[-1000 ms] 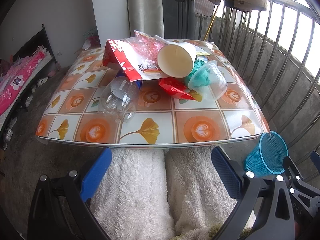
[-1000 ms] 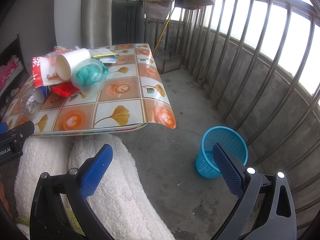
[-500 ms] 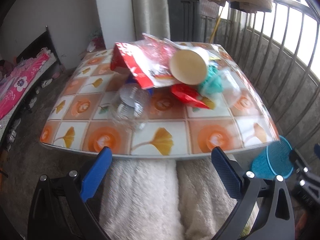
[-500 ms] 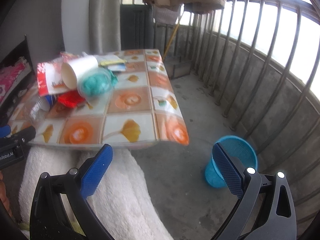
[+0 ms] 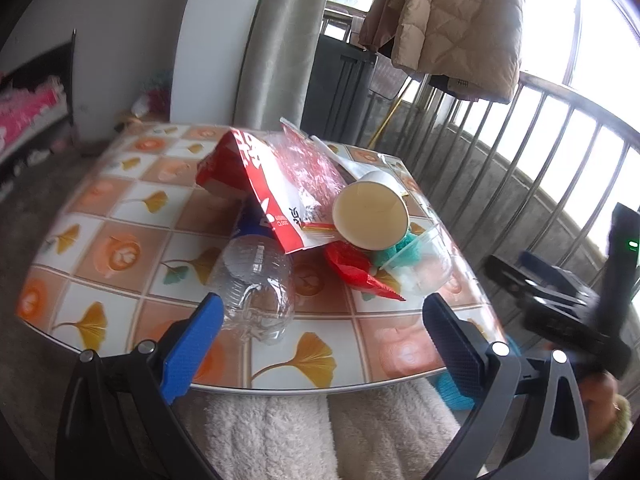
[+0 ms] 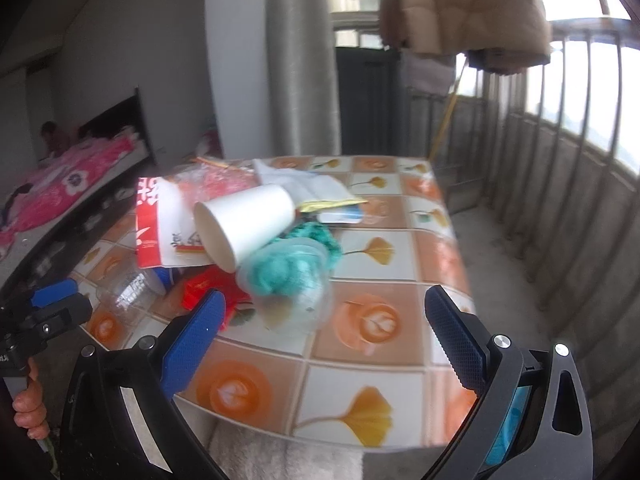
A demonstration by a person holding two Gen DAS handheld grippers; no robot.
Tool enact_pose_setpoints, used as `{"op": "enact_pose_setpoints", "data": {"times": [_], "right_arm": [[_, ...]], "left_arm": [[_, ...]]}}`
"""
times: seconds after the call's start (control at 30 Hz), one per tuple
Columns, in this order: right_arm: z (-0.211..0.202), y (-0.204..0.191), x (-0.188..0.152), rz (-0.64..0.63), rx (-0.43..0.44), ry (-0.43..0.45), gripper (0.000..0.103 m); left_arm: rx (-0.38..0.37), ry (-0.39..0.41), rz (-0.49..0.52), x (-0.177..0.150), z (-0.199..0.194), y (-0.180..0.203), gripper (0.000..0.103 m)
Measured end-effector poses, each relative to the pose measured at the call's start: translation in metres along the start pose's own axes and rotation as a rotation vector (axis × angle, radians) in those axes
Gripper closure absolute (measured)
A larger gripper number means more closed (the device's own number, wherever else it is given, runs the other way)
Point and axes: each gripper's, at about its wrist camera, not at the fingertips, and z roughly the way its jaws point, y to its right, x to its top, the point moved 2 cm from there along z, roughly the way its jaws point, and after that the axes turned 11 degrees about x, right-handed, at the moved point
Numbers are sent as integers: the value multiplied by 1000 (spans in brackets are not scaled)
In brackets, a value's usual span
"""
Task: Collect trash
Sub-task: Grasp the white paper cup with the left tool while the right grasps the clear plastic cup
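A trash pile lies on the tiled table [image 5: 120,208]: a clear plastic bottle [image 5: 256,284], a red-and-white bag [image 5: 264,192], a white paper cup [image 5: 372,216] on its side, a red wrapper [image 5: 356,272] and a clear cup with teal stuffing [image 5: 416,260]. My left gripper [image 5: 320,340] is open, just short of the bottle at the table's near edge. My right gripper [image 6: 324,340] is open over the near edge, facing the clear cup [image 6: 292,280] and the paper cup [image 6: 244,224]. Both are empty.
A blue mesh bin [image 6: 508,428] sits on the floor right of the table, mostly hidden behind my right finger. A metal railing [image 6: 560,208] runs along the right. A jacket [image 5: 452,28] hangs behind. White fleece [image 5: 320,432] lies below the table edge.
Both grippers have risen and moved forward toward the table. The trash pile now looms closer, and the blue bin has slipped almost out of view.
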Motion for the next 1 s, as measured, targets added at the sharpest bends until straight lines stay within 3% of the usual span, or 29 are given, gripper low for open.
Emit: {"op": "enact_pose_setpoints", "data": {"times": [0.13, 0.27, 0.33, 0.47, 0.57, 0.63, 0.77, 0.83, 0.93, 1.0], "right_arm": [[35, 6, 9, 40, 91, -90, 8], [60, 10, 16, 78, 165, -152, 15], [67, 13, 15, 106, 194, -179, 20], [75, 16, 10, 144, 222, -219, 30], [74, 20, 5, 170, 250, -232, 32], [73, 23, 4, 177, 261, -236, 33], [66, 24, 2, 193, 278, -243, 34], [62, 27, 0, 211, 286, -248, 34], [55, 31, -3, 236, 289, -258, 35], [47, 33, -5, 255, 292, -266, 35]], "left_arm": [[-93, 29, -19, 10, 4, -2, 6], [-190, 54, -6, 25, 7, 6, 6], [-232, 47, -7, 35, 15, 13, 15], [-332, -26, -54, 54, 40, 25, 25], [-402, -129, -140, 65, 68, 30, 37], [-396, -180, -176, 70, 85, 33, 46], [-365, -206, -184, 73, 103, 46, 61], [-328, -216, -175, 74, 110, 50, 79], [-320, -224, -181, 74, 111, 54, 98], [-311, -201, -159, 76, 103, 56, 101]]}}
